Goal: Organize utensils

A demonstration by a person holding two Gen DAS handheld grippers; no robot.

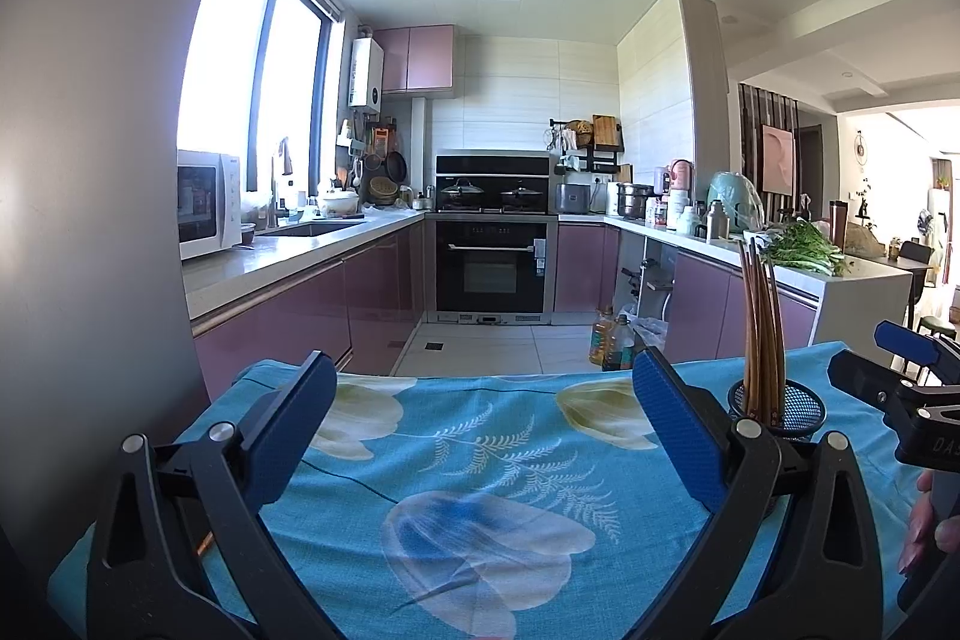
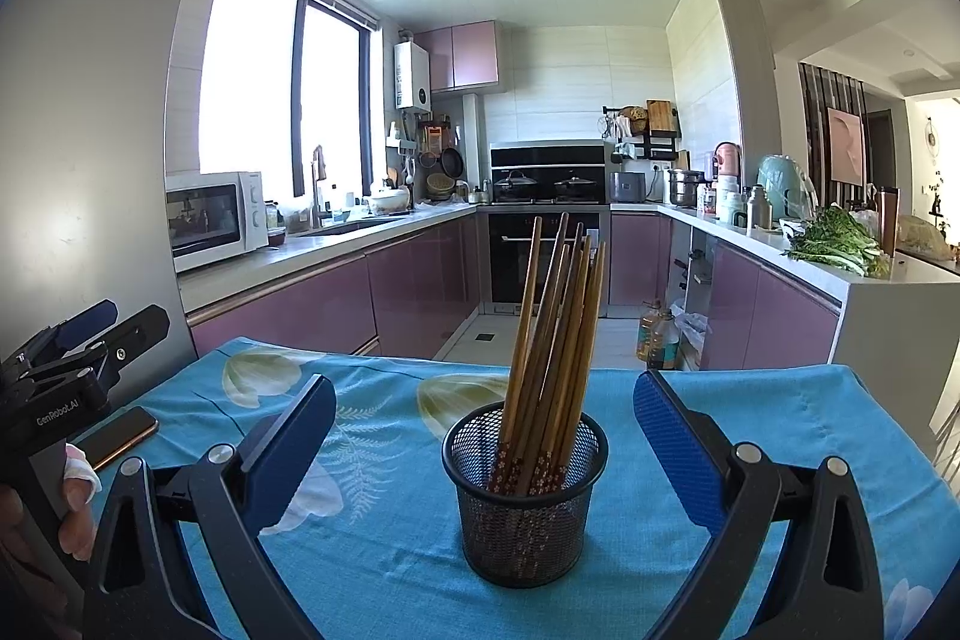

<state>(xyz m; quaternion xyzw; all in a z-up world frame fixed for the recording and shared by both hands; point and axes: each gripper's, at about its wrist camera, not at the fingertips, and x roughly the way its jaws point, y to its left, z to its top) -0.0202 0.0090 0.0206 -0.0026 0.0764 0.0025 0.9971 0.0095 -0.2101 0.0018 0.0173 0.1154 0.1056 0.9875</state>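
Blue floral cloth (image 2: 384, 550) covers the surface; chopsticks (image 2: 555, 316) stand in a mesh cup (image 2: 522, 508) between my right jaws, both jaws apart, empty.

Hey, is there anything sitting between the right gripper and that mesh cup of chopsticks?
Nothing visible. The right gripper is open, and the mesh cup holding the chopsticks stands straight ahead between its fingers, with only bare blue tablecloth around it. The phone lies off to the left.
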